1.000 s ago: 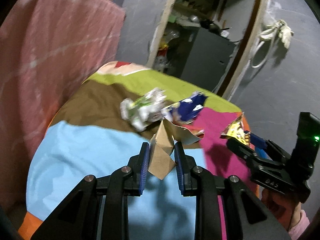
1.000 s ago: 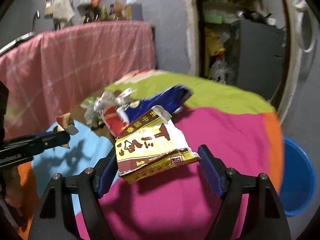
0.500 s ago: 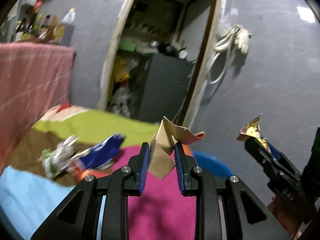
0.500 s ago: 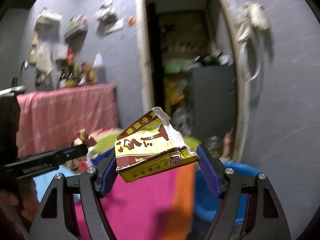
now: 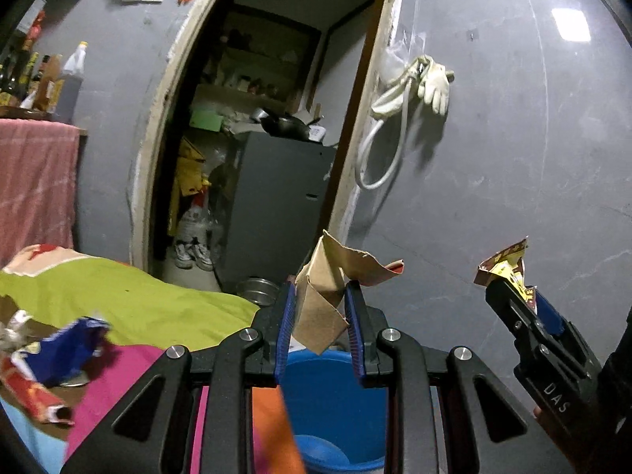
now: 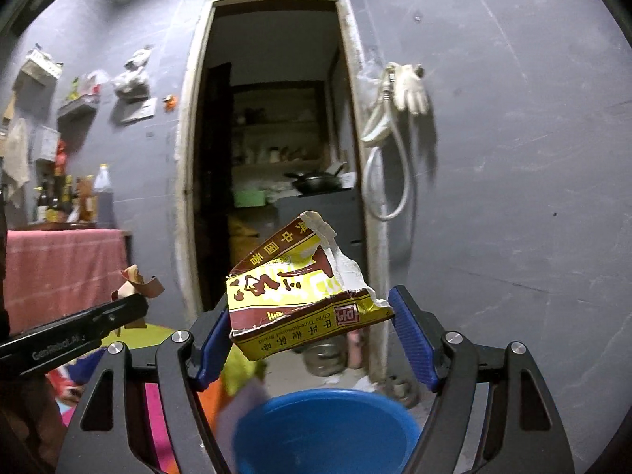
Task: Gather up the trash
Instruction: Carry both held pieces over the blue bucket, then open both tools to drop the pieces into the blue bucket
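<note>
My left gripper is shut on a folded piece of brown cardboard, which hangs above a blue bucket on the floor. My right gripper is shut on a torn yellow and brown carton, also above the blue bucket. Each gripper shows in the other's view: the right gripper at the right edge with its carton, the left gripper at the left with its cardboard. A blue wrapper and a red wrapper lie on the table.
The table's patchwork cloth of green, pink and orange ends just left of the bucket. Behind stands an open doorway with a grey cabinet. A hose and glove hang on the grey wall. A pink cloth hangs at the left.
Both grippers have swung right, away from the tabletop, each carrying its piece of trash. The blue bucket has come into view beneath them and the wrappers on the table have slid to the left.
</note>
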Demonstrator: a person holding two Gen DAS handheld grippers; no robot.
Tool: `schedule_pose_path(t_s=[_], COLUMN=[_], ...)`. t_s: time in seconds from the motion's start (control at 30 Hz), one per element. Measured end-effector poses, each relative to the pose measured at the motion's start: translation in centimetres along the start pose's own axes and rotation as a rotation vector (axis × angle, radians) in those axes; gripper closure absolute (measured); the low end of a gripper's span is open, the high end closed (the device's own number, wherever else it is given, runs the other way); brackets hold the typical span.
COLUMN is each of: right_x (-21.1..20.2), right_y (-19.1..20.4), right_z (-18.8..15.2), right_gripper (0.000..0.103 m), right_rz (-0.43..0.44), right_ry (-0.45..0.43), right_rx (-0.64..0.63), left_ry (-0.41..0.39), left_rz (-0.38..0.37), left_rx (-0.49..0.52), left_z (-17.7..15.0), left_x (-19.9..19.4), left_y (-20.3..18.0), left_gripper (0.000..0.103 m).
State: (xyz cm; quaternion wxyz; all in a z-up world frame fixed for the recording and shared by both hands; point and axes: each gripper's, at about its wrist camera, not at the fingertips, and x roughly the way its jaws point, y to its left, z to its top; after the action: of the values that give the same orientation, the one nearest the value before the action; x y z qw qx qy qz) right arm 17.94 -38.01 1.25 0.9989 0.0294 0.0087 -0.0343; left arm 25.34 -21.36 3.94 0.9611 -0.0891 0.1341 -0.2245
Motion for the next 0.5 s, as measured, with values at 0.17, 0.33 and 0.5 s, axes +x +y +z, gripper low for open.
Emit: schedule_pose_path(t_s=[0.17, 0.33, 0.5], right_x=[1.9, 3.6, 5.2], right_y=[-2.2, -3.7, -4.3], right_z=[-1.7, -3.6, -4.6], right_gripper=[0.029, 0.029, 0.027], right_rz=[-0.023, -0.019, -0.010], right_ry=[0.049, 0.134, 0.213], right_rx=[0.047, 0.106, 0.158], left_ry=[0.079, 0.163, 0.254], left_rz=[-0.018, -0.023, -0.020], left_rx=[-0.010, -0.025, -0.042], left_z=[-0.3, -1.6, -3.1], left_x=[4.2, 6.7, 8.0], left_y=[-0.7, -0.5, 0.4], left_gripper=[0.081, 0.080, 0.075])
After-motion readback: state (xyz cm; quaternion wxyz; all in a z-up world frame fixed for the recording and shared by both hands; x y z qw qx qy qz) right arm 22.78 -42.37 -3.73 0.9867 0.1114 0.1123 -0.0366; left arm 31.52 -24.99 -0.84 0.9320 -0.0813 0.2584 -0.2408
